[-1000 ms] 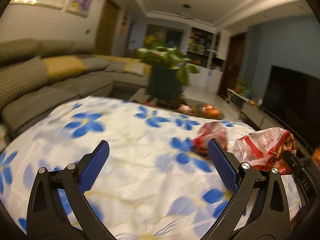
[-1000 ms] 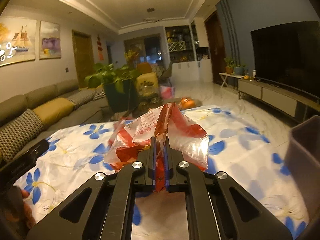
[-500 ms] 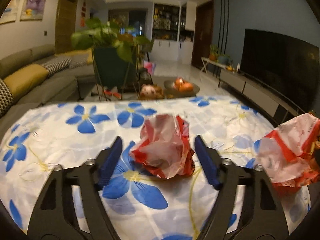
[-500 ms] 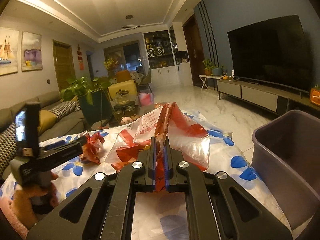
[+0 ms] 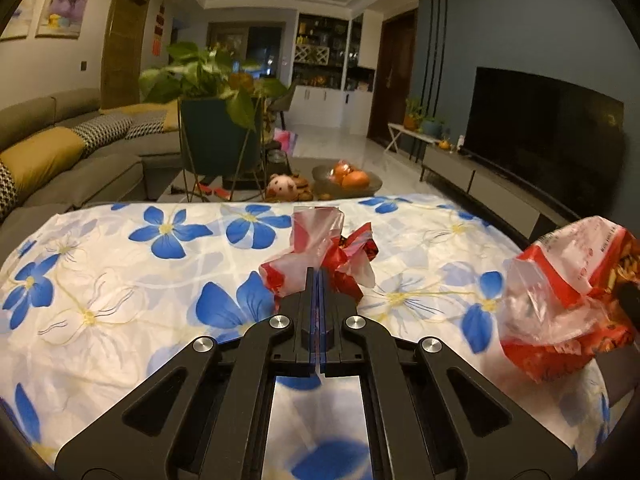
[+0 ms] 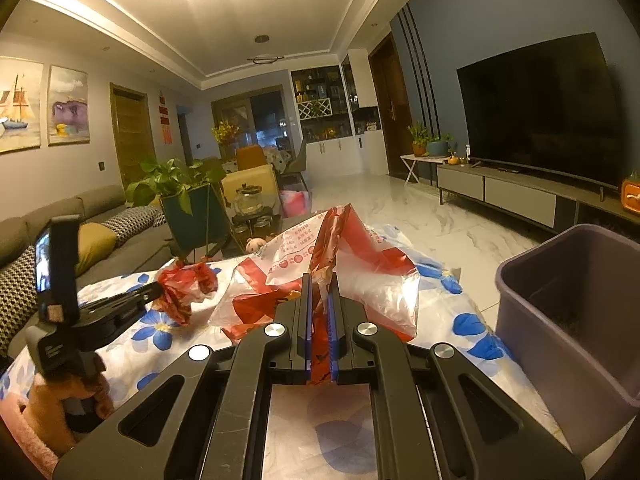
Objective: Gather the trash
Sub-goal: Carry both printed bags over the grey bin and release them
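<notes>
A small crumpled red and clear wrapper (image 5: 320,240) lies on the blue-flowered tablecloth (image 5: 120,280). My left gripper (image 5: 318,276) is shut on its near edge. From the right wrist view the same wrapper (image 6: 184,288) sticks out of the left gripper (image 6: 154,290) at the left. My right gripper (image 6: 319,280) is shut on a fold of a larger red and clear plastic bag (image 6: 352,256), which it holds just above the cloth. That bag (image 5: 568,280) also shows at the right edge of the left wrist view.
A purple bin (image 6: 540,340) stands open beside the table at the right. A person's hand (image 6: 52,412) holds the left gripper's handle. Beyond the table are a potted plant (image 5: 216,92), a fruit bowl (image 5: 348,178), a grey sofa (image 5: 80,168) and a TV (image 6: 540,112).
The left gripper moved up to the small wrapper and its jaws closed from wide open onto it. The right gripper, still holding the bag, swung right, bringing the purple bin into view.
</notes>
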### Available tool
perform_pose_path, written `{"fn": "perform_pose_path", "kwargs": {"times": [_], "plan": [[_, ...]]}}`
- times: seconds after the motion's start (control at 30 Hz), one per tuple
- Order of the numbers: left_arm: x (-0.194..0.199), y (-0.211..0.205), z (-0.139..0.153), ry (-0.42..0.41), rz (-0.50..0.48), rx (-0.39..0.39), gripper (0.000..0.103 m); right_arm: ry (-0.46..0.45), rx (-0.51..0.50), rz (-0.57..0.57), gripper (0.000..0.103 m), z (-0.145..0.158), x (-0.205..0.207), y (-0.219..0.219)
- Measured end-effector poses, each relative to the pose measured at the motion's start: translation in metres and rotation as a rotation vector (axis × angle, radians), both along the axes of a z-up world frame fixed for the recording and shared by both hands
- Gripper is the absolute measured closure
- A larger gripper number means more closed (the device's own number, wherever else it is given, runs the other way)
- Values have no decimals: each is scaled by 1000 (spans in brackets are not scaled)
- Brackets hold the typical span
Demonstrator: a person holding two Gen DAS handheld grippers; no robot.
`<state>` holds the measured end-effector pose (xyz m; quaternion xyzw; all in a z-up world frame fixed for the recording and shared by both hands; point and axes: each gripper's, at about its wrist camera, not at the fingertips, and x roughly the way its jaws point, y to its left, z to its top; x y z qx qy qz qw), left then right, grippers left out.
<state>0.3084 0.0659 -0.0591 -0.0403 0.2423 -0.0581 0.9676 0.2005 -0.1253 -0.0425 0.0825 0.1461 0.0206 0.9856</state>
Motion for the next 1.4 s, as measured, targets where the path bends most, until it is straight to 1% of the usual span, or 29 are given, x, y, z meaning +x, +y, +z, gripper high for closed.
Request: {"fn": "perform_pose_path", "kwargs": {"times": [0.17, 0.3, 0.5, 0.73, 1.0, 1.3, 1.4], "plan": [[-42, -1, 24, -76, -14, -29, 103, -28, -8, 0, 96, 9, -20, -3], [-75, -18, 45, -131, -59, -24, 103, -43, -17, -11, 96, 15, -38, -9], [-103, -56, 60, -154, -145, -34, 103, -44, -24, -61, 96, 21, -59, -32], [-119, -106, 69, -166, -246, -54, 103, -59, -37, -142, 96, 28, -81, -65], [-124, -163, 72, -169, -349, -63, 103, -69, -42, -241, 96, 31, -99, -112], [-117, -234, 67, -156, -466, -69, 103, -83, -24, -379, 96, 29, -111, -167], [-111, -254, 62, -137, -505, -87, 103, -80, -22, -421, 96, 26, -112, -180]]}}
